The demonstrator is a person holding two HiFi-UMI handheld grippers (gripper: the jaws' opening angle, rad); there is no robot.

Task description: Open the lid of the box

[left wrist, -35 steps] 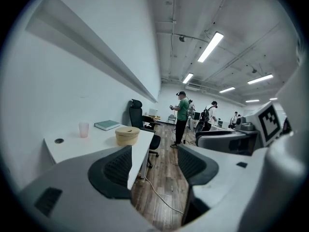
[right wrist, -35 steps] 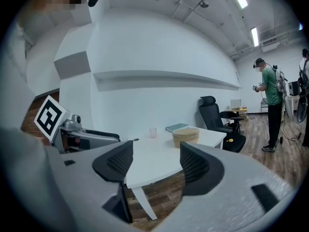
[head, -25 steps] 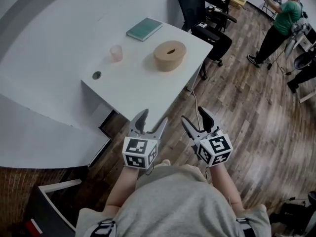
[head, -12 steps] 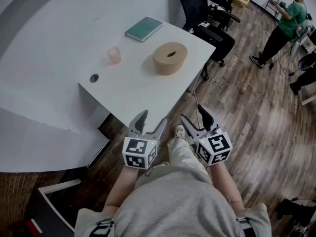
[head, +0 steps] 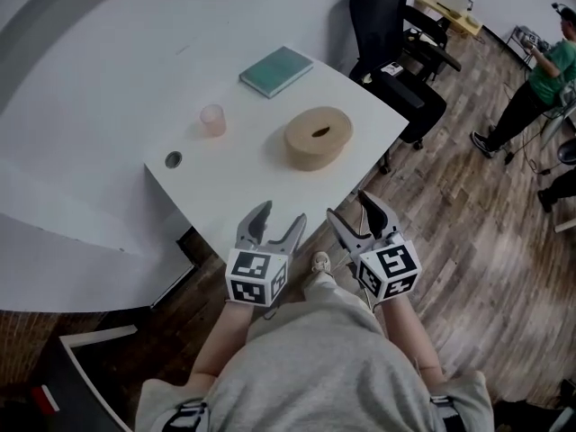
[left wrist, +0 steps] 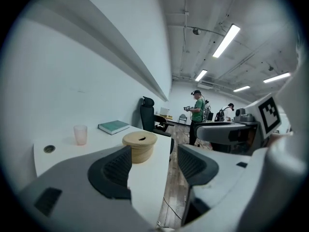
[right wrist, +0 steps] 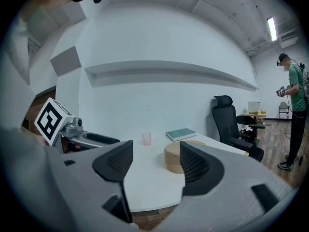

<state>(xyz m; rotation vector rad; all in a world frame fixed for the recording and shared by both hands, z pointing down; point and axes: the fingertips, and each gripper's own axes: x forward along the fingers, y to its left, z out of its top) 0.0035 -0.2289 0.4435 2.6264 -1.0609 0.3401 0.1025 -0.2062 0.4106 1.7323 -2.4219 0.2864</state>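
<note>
A round tan wooden box (head: 318, 137) with a slot in its lid stands on the white table (head: 243, 183), right of middle. It also shows in the left gripper view as the box (left wrist: 139, 145) and in the right gripper view as the box (right wrist: 173, 157). My left gripper (head: 273, 225) is open at the table's near edge, with nothing between its jaws. My right gripper (head: 357, 215) is open too, just off the near corner above the floor. Both are well short of the box.
A pink cup (head: 212, 120) and a green book (head: 277, 70) stand farther back on the table, with a cable hole (head: 174, 159) at the left. A black office chair (head: 396, 48) is beyond the table's right corner. A person in green (head: 544, 75) stands far right.
The table and box have shifted a little to the right and nearer in the head view. Both grippers stay open in the same pose, now a little closer to the table edge.
</note>
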